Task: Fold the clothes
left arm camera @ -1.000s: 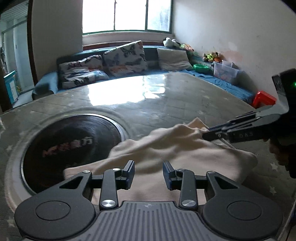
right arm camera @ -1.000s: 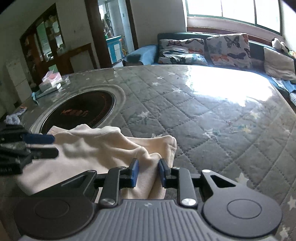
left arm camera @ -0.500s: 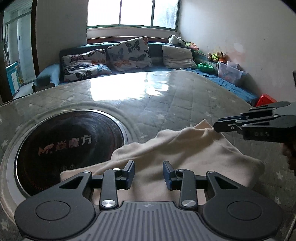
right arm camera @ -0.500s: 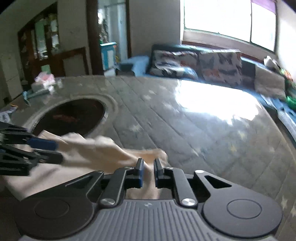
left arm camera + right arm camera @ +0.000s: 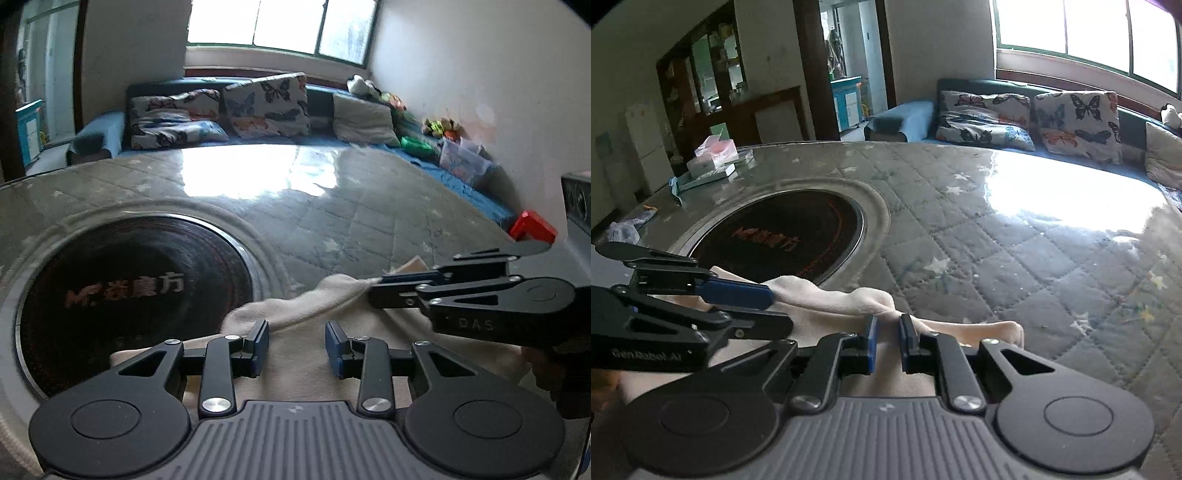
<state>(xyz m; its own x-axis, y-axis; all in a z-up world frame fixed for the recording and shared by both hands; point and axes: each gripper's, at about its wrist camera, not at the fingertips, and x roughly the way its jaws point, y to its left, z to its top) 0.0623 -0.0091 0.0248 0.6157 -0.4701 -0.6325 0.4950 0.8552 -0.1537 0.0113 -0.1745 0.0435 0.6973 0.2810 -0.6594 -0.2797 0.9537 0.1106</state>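
Right claw [image 5: 373, 291] moved inward, dragging cream garment [image 5: 306, 354] into a rumpled fold.

The cloth [image 5: 306, 354] is cream, soft and matt, with a fine fleecy nap. It lies on a counter [image 5: 1015, 266] spread with grey quilted fabric under a clear glossy sheet that mirrors the window light. Set into it, a round hob [image 5: 122, 291] has dark, smooth, shiny glass and a pale metal ring. The left gripper [image 5: 297, 347] and right gripper [image 5: 887, 338] are matt black plastic with ribbed grey housings, bright metal rivets and blue rubbery pads [image 5: 262, 347]. The sofa cushions [image 5: 1075, 122] are printed woven cloth.
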